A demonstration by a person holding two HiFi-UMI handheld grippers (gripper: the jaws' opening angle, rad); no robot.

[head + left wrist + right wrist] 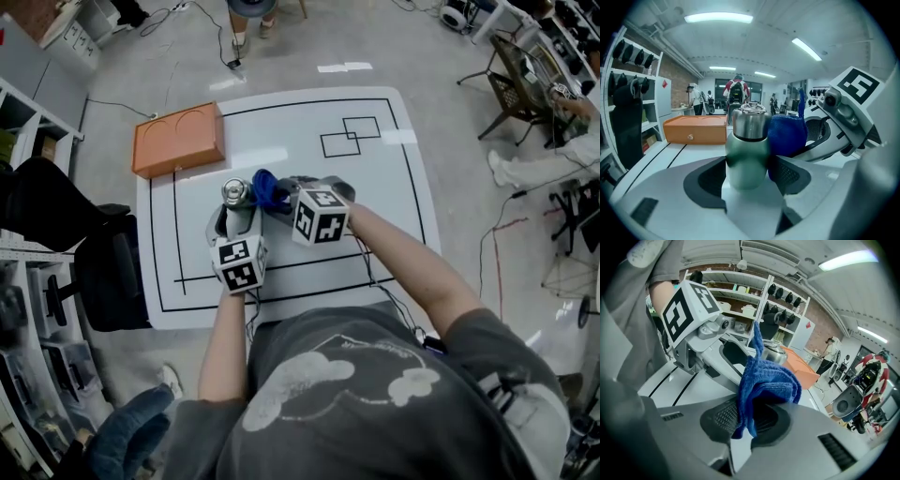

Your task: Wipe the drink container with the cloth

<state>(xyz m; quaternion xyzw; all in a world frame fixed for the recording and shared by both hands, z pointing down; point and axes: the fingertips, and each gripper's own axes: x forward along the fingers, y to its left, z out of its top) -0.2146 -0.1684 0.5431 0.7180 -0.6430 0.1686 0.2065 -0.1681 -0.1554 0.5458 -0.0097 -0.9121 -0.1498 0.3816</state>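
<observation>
A green drink bottle [746, 159] with a steel neck and lid stands upright between the jaws of my left gripper [749, 174], which is shut on its body. From the head view the bottle's lid [235, 191] shows just past my left gripper [236, 217]. My right gripper [751, 420] is shut on a bunched blue cloth [761, 389]. The cloth [787, 136] presses against the bottle's right side by the neck. In the head view the cloth [270, 190] sits right of the lid, ahead of my right gripper [298, 187].
An orange box [179, 139] lies at the far left corner of the white mat [375, 187] with black lines. A dark chair [103, 272] stands left of the table. Shelving [754, 301] and people are farther off.
</observation>
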